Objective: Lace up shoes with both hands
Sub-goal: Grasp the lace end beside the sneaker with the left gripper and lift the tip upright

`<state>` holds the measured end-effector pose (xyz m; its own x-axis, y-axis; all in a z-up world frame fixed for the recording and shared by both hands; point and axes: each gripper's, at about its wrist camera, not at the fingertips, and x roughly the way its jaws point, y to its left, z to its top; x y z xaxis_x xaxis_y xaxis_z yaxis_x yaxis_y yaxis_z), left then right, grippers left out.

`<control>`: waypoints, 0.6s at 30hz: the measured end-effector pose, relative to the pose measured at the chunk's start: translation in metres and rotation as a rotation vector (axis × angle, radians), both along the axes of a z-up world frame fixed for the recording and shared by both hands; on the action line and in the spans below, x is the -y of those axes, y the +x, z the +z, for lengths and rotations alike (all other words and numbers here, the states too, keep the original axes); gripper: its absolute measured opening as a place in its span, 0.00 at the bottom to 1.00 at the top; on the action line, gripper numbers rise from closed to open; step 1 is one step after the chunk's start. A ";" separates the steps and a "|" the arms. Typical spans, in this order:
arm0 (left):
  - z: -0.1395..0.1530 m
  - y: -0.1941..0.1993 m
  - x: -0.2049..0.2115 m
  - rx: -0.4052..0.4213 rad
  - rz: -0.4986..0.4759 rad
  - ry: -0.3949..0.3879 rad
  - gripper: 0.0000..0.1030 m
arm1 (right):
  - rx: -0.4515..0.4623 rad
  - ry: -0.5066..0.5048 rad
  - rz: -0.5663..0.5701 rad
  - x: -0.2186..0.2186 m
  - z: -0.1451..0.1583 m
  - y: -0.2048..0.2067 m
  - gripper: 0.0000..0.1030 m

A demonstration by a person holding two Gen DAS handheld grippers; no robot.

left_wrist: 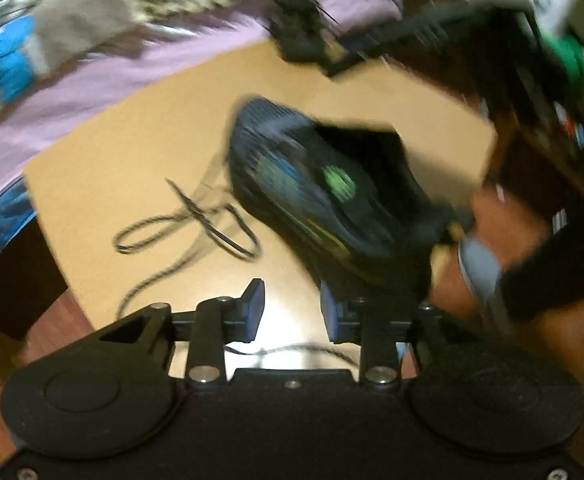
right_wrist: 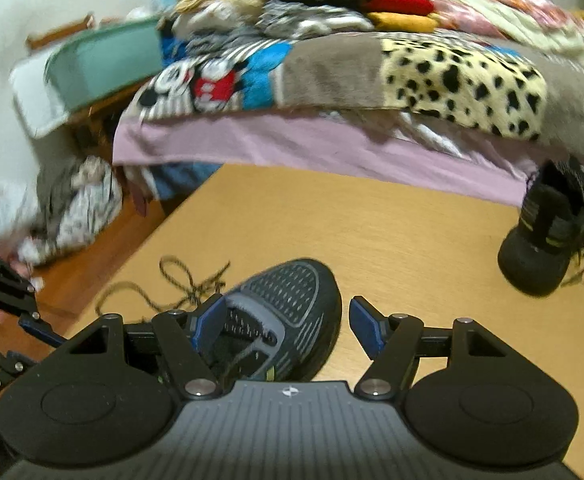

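Left gripper [left_wrist: 292, 312] has its two blue pads a little way apart with nothing between them, only bare table showing in the gap. Right gripper [right_wrist: 287, 328] is spread wide, and its left pad sits over the open top of a black shoe [right_wrist: 283, 320], but the pads do not squeeze it. That shoe stands on the tan table [right_wrist: 412, 232] with its toe pointing away, and you can look down into its empty inside, where the tongue shows. In the left wrist view the same shoe [left_wrist: 324, 192] is blurry, and a hand [left_wrist: 504, 232] is at its heel end. Just beside the shoe a dark lace [left_wrist: 183, 224] lies loose on the table in loops. Farther off, near the table's far edge, a second black shoe [right_wrist: 548, 236] stands by itself. Behind the table is a bed [right_wrist: 292, 140] with a purple sheet, piled with blankets and clothes. A green tub [right_wrist: 103, 64] sits far back on the left, and what is in it cannot be seen.
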<state>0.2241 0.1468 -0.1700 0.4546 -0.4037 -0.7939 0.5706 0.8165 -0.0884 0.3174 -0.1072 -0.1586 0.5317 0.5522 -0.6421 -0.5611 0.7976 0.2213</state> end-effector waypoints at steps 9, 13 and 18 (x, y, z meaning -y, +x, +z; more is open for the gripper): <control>-0.008 0.060 -0.024 0.010 0.475 -0.144 0.28 | -0.187 0.361 -0.176 0.040 -0.012 0.029 0.54; -0.016 0.076 -0.015 -0.015 0.543 -0.147 0.28 | -0.223 0.442 -0.207 0.049 -0.018 0.033 0.41; -0.028 0.094 0.004 -0.055 0.549 -0.104 0.28 | -0.254 0.471 -0.201 0.051 -0.024 0.036 0.41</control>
<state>0.3180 0.1431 -0.1978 0.5795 -0.1966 -0.7909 0.0563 0.9778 -0.2018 0.3534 -0.1581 -0.1823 0.5171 0.7137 -0.4724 -0.2914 0.6658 0.6869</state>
